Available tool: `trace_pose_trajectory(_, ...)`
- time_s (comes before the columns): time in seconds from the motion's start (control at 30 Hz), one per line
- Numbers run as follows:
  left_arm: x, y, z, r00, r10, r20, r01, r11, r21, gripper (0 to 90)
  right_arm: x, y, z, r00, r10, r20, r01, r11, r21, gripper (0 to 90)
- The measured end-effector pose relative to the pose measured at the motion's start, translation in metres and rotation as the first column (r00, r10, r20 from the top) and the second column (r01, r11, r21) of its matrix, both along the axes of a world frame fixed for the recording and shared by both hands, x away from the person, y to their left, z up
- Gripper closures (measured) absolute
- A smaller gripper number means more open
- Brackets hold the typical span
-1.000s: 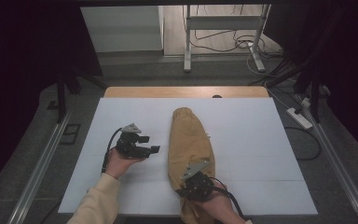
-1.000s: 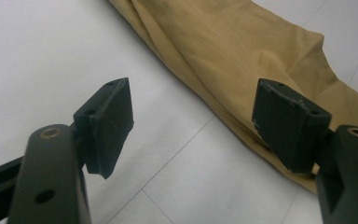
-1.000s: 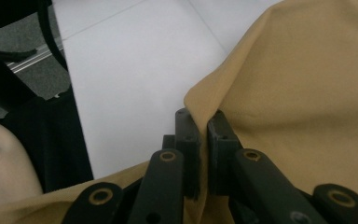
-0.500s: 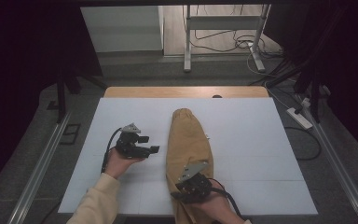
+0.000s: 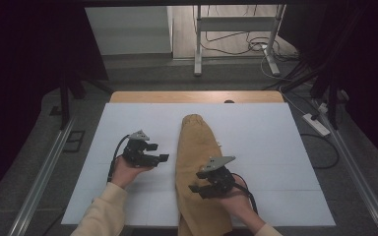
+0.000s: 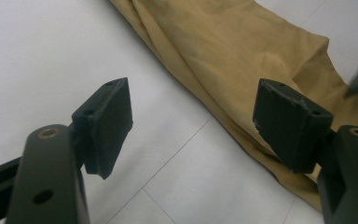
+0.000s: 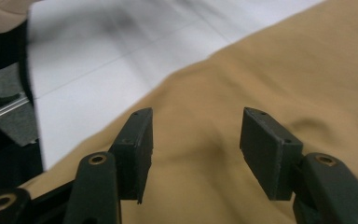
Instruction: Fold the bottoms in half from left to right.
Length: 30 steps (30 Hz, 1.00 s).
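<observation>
Down the middle of the frame in the high view, a long tan cloth garment (image 5: pixel 197 167) lies lengthwise on the white sheet-covered table (image 5: pixel 275 142), its rounded far end short of the bare wooden strip at the table's far edge and its near end running off the bottom edge of the sheet. The right gripper (image 5: pixel 200 188) sits over the lower part of the cloth at lower centre, jaws spread apart with nothing between them; in the right gripper view the tan fabric (image 7: pixel 261 84) fills the space beyond its pads. The left gripper (image 5: pixel 158 153) hovers left of centre, just beside the garment's left edge, jaws likewise spread and empty. In the left gripper view that folded edge (image 6: pixel 223 79) runs diagonally across the upper right. Bare white surface lies open to the left and right of the cloth.
</observation>
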State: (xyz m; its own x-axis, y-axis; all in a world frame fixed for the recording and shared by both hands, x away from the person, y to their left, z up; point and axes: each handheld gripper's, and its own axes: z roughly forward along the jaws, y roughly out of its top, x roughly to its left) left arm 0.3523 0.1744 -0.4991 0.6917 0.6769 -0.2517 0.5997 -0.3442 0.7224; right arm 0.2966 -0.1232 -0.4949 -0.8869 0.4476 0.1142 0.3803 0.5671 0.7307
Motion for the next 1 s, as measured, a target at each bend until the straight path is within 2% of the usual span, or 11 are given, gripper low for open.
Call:
trace_pose_trajectory(0.47, 0.000, -0.002, -0.001, 0.9999, -0.015, 0.002, 0.015, 0.9999, -0.004, 27.2, 0.035, -0.017, -0.001, 0.9975, -0.070, -0.012, 0.070, 0.997, -0.014, 43.1)
trace_pose_trajectory(0.67, 0.000, -0.004, -0.001, 0.9997, -0.025, 0.003, 0.025, 0.9997, -0.003, 27.2, 0.049, -0.026, -0.004, 0.9945, -0.100, -0.032, 0.100, 0.995, -0.017, 43.1)
trace_pose_trajectory(0.77, -0.001, -0.005, -0.001, 0.9996, -0.027, 0.003, 0.027, 0.9996, 0.000, 27.1, 0.054, -0.028, -0.005, 0.9934, -0.112, -0.024, 0.111, 0.993, -0.036, 42.6)
trace_pose_trajectory(1.0, -0.003, -0.003, -0.001, 0.9999, -0.015, 0.007, 0.015, 0.9999, -0.001, 27.1, 0.061, -0.032, -0.003, 0.9914, -0.130, -0.017, 0.129, 0.991, -0.040, 42.4)
